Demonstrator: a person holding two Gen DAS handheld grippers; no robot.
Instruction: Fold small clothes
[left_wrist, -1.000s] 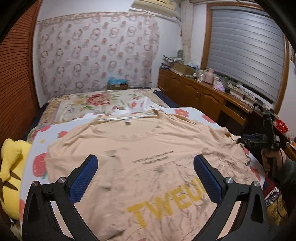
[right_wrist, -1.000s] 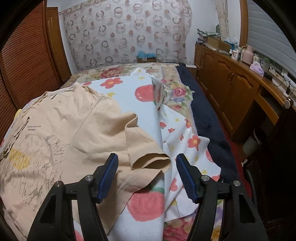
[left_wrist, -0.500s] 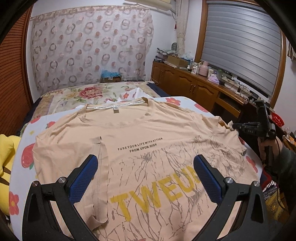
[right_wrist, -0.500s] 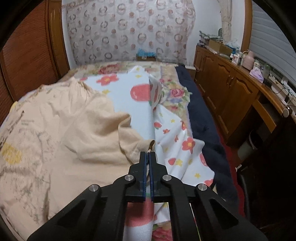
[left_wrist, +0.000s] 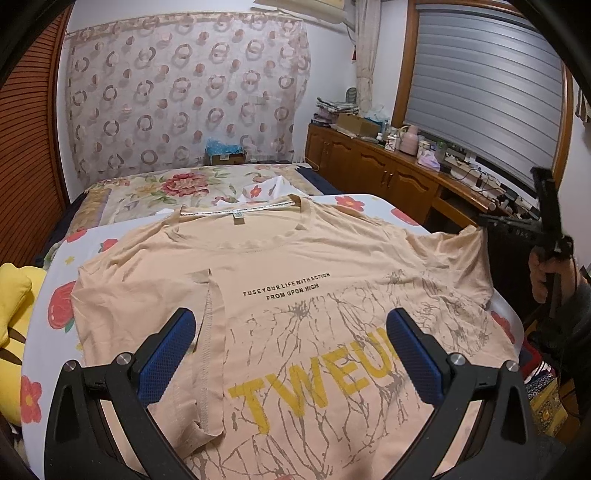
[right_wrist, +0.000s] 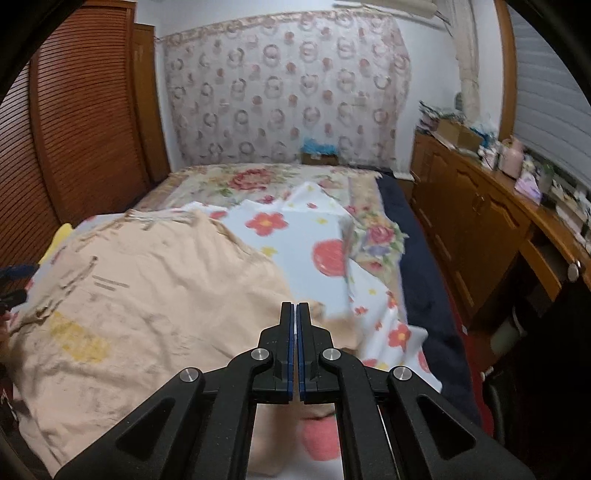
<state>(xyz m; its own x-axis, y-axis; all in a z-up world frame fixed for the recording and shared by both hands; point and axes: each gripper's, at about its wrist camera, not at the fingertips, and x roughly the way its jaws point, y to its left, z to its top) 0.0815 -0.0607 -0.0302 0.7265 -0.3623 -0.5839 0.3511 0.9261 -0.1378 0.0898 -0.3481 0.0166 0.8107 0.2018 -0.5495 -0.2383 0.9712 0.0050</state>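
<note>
Right gripper (right_wrist: 297, 314) closed since earlier, pinching T-shirt (left_wrist: 314, 295) sleeve, lifted; left gripper (left_wrist: 291, 350) open.

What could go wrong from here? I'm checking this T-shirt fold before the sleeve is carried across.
1. The right gripper pinches only the edge of the sleeve of the beige T-shirt, so the thin fabric may slip out as it is lifted.
2. The left gripper hovers open and pins nothing, so the whole shirt may drag across the floral sheet rather than fold.
3. The other sleeve already lies folded in and could shift.
</note>
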